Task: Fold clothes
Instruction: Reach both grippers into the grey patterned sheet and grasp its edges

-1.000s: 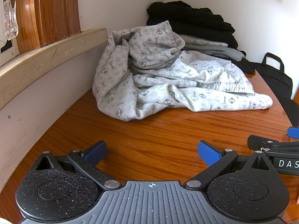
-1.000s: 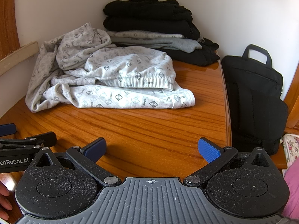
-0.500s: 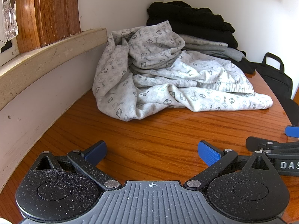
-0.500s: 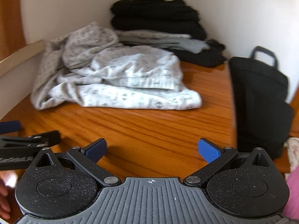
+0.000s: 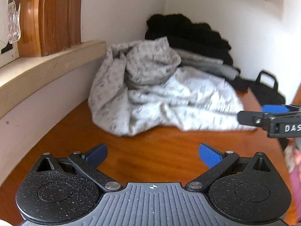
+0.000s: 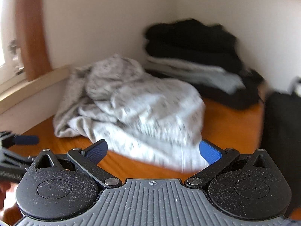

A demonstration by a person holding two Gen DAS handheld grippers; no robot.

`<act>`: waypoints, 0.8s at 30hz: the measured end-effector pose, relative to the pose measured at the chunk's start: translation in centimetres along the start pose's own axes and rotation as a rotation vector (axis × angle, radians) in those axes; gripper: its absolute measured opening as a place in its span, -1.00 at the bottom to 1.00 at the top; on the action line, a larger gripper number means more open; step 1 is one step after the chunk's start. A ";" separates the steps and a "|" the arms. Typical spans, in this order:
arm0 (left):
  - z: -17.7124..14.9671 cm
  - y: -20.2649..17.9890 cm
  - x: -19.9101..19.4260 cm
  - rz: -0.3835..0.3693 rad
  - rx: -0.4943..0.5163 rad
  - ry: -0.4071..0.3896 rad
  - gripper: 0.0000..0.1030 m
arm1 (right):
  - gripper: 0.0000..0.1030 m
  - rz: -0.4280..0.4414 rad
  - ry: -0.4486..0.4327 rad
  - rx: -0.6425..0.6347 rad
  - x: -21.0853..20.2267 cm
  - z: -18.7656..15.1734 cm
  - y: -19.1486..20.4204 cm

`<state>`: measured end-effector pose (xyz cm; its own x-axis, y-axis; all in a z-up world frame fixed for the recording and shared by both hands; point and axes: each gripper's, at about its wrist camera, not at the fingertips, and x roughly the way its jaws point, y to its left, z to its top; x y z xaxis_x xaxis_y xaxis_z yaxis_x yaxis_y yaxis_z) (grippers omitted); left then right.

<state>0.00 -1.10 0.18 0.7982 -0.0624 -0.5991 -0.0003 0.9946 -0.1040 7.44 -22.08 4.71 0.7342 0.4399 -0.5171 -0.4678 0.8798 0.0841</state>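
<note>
A crumpled light grey patterned garment (image 5: 160, 98) lies in a heap on the wooden table (image 5: 150, 154), against the left wall. In the right wrist view the same garment (image 6: 143, 109) fills the middle, its near hem just ahead of my right gripper (image 6: 153, 150), which is open with nothing between its blue pads. My left gripper (image 5: 153, 153) is open too, over bare wood short of the heap. The right gripper's fingers (image 5: 263, 115) show at the right edge of the left wrist view, close to the garment's right end. Both views are blurred.
A stack of folded black and grey clothes (image 6: 195, 60) sits in the far corner behind the heap. A black bag (image 6: 282, 131) stands off the table's right edge. A cream ledge (image 5: 47, 64) and wooden frame (image 5: 50, 17) run along the left wall.
Both grippers have moved forward and up toward the heap, the right one much farther; its pads now reach the garment's near hem. The garment has not moved.
</note>
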 end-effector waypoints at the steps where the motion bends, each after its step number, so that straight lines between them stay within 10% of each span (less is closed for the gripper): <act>1: 0.4 -0.1 0.0 -0.011 -0.017 -0.007 1.00 | 1.00 0.023 -0.001 -0.030 0.3 0.7 -0.4; 12: 3.6 -2.4 0.3 -0.023 -0.022 -0.139 1.00 | 0.98 0.258 -0.072 -0.199 4.3 6.1 -4.3; 18: 4.3 -3.2 0.6 0.075 -0.075 -0.117 1.00 | 0.05 0.413 -0.015 -0.265 7.6 6.3 -6.2; 24: 4.4 -4.5 1.3 0.097 -0.087 -0.110 0.90 | -0.27 0.527 0.020 -0.372 8.1 4.9 -6.3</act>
<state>3.68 -5.31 3.32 0.8530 0.0476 -0.5197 -0.1289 0.9842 -0.1215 18.66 -23.17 4.16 0.3519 0.7893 -0.5032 -0.9052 0.4239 0.0319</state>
